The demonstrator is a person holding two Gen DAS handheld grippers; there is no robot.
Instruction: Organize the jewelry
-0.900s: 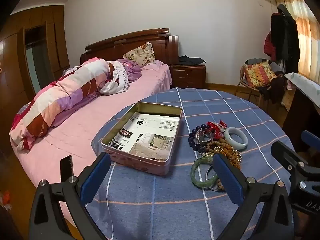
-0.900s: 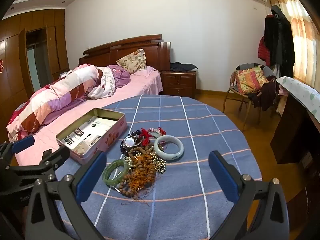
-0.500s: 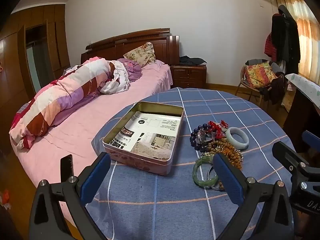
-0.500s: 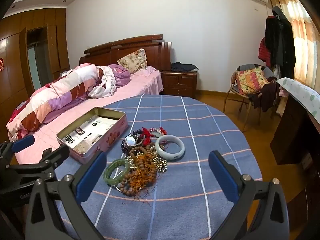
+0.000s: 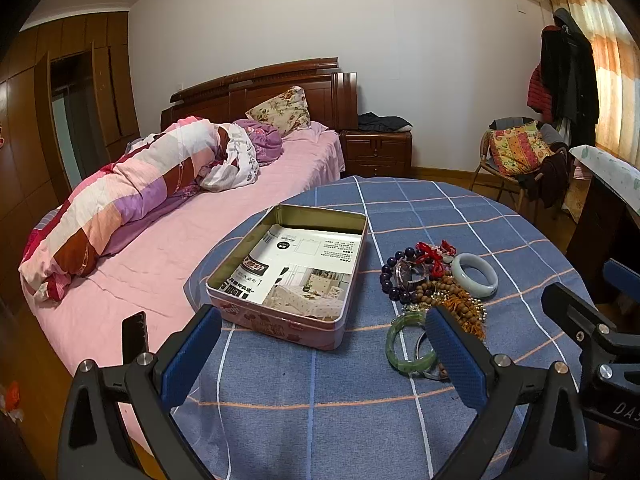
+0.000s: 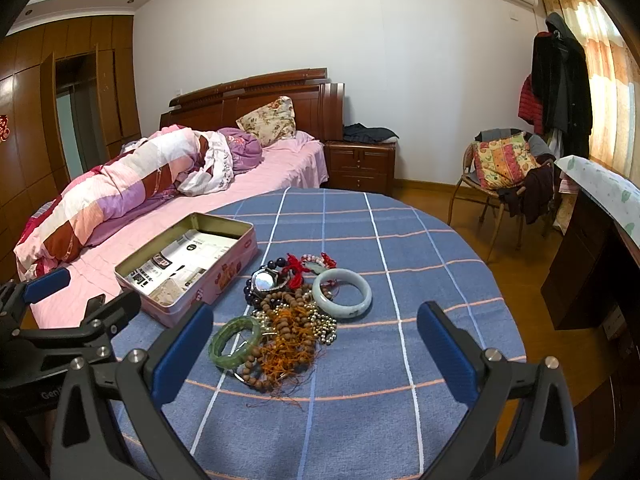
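Start of task. Both the left gripper (image 5: pixel 320 354) and right gripper (image 6: pixel 314 354) hang wide apart, empty. The jewelry (image 6: pixel 292 312), apparently all of it, lies heaped mid-tabletop; the tin (image 6: pixel 188 264), near the left edge, holds only paper.

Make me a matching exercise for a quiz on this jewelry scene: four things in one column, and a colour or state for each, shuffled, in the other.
Things:
1. tin box
2. bangle nearest the right gripper
3. bangle farther back on the table
4. left gripper

Colours or states:
A. pale, whitish green
B. jaws wide open, nothing between them
C. lidless, lined with printed paper, no jewelry in it
D. darker mottled green

Pairs: 1-C, 2-D, 3-A, 4-B
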